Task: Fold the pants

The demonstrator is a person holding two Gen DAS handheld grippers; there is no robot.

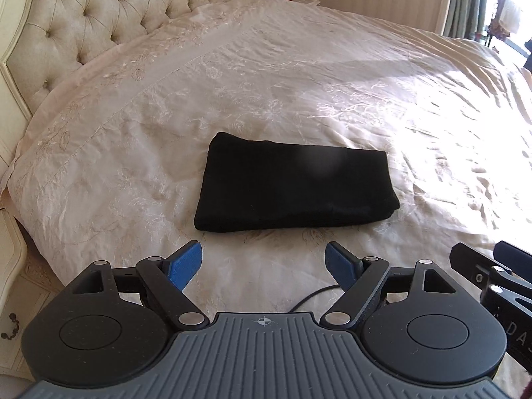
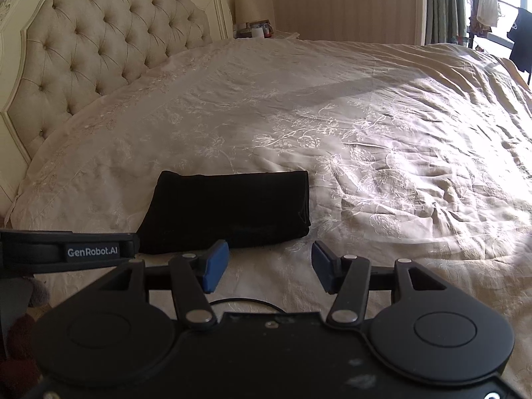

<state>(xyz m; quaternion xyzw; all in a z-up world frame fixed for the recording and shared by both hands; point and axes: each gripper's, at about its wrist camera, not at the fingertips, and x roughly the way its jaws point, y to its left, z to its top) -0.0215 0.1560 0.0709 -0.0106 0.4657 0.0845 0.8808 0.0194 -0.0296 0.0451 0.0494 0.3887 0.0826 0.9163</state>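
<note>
The black pants (image 1: 292,186) lie folded into a flat rectangle on the cream bedspread (image 1: 299,83); they also show in the right wrist view (image 2: 229,211). My left gripper (image 1: 264,266) is open and empty, just short of the bundle's near edge. My right gripper (image 2: 271,267) is open and empty, near the bundle's near right corner. Part of the right gripper shows at the right edge of the left wrist view (image 1: 492,272). The left gripper's body shows at the left of the right wrist view (image 2: 66,251).
A tufted cream headboard (image 2: 93,43) stands at the left. A nightstand with a lamp (image 2: 247,8) is at the far side. Curtains and a window (image 2: 465,6) are at the right. A black cable (image 1: 312,297) lies on the bedspread by the grippers.
</note>
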